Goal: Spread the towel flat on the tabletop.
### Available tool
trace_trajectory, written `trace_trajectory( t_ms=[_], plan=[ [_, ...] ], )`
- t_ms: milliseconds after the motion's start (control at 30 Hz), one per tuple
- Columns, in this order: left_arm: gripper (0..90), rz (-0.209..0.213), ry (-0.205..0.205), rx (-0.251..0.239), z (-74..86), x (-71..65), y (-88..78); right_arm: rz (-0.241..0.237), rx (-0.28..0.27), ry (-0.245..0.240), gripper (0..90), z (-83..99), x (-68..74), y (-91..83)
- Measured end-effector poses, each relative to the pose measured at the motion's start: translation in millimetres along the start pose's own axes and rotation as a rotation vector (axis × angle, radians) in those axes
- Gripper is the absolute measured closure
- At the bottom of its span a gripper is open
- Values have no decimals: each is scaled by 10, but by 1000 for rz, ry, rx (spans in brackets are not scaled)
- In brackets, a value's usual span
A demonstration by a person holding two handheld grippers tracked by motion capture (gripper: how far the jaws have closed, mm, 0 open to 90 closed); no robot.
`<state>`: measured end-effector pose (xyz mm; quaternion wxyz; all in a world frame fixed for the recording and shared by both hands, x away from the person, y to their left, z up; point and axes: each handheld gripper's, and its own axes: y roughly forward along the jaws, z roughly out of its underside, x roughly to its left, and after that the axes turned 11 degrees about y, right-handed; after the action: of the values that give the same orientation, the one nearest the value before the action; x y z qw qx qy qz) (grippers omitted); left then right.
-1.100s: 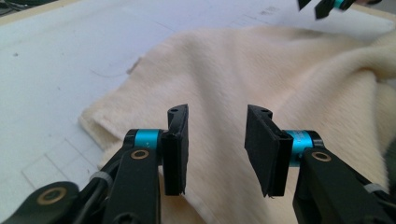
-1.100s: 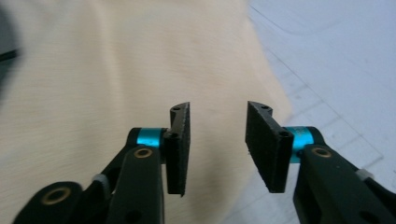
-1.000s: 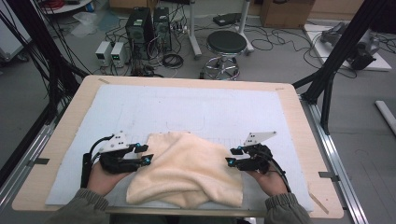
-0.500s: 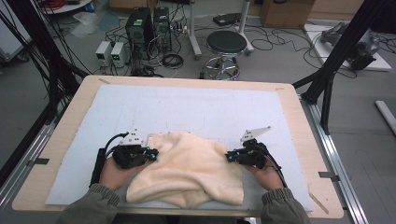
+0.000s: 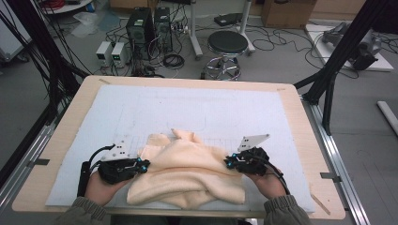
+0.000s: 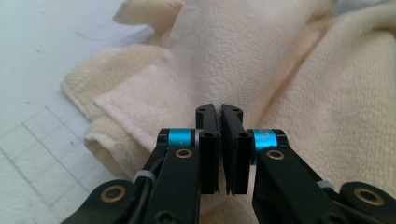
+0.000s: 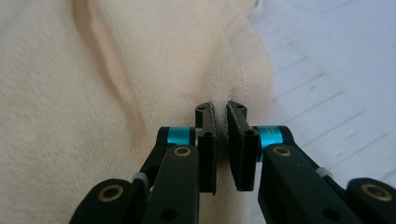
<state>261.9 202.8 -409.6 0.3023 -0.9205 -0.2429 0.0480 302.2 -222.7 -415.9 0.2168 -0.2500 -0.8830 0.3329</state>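
Note:
A crumpled cream towel (image 5: 187,164) lies on the white mat (image 5: 187,108) near the table's front edge. My left gripper (image 5: 144,164) sits at the towel's left edge, level with the table and pointing right. In the left gripper view its jaws (image 6: 219,112) stand pressed together over the towel (image 6: 243,56), shut on a fold. My right gripper (image 5: 227,162) is at the towel's right edge and points left. Its jaws (image 7: 220,108) are shut, with a hemmed fold of the towel (image 7: 93,93) pinched between the pads.
The wooden table (image 5: 300,122) borders the mat on all sides. Bare mat stretches behind the towel. On the floor beyond stand a black stool (image 5: 227,44), computer towers (image 5: 148,23) with cables, and black frame posts (image 5: 338,61) at both sides.
Both grippers stood open at the towel's edges a second ago; both have since shut on the cloth. The left hand slid in toward the towel and then back a little.

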Motion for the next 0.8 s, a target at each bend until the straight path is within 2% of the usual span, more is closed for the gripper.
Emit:
trace_trajectory(
  t_ms=[67,200,300,400,467,533,600,667,800],
  plan=[
    [830,5,4,12,6,11,21,-15,0,19,829,51,-9,50],
    [623,-3,-2,-22,-42,70,16,-24,-5,18,820,57,-23,58],
    [534,-2,-2,-57,-114,143,10,-46,-18,28,756,72,-51,57],
    [517,-3,-17,-65,-172,215,67,-78,-24,65,632,93,-75,64],
    [517,10,-21,-36,-171,256,128,-64,-30,72,584,113,-76,54],
    [515,38,-28,14,-135,270,227,-68,-43,89,577,138,-95,28],
    [520,64,-37,43,-95,256,301,-67,-45,108,578,163,-123,8],
    [537,88,-28,78,-84,244,347,-71,-46,121,609,181,-143,11],
    [676,86,-14,83,-94,233,347,-63,-20,76,745,160,-103,58]
  ],
)
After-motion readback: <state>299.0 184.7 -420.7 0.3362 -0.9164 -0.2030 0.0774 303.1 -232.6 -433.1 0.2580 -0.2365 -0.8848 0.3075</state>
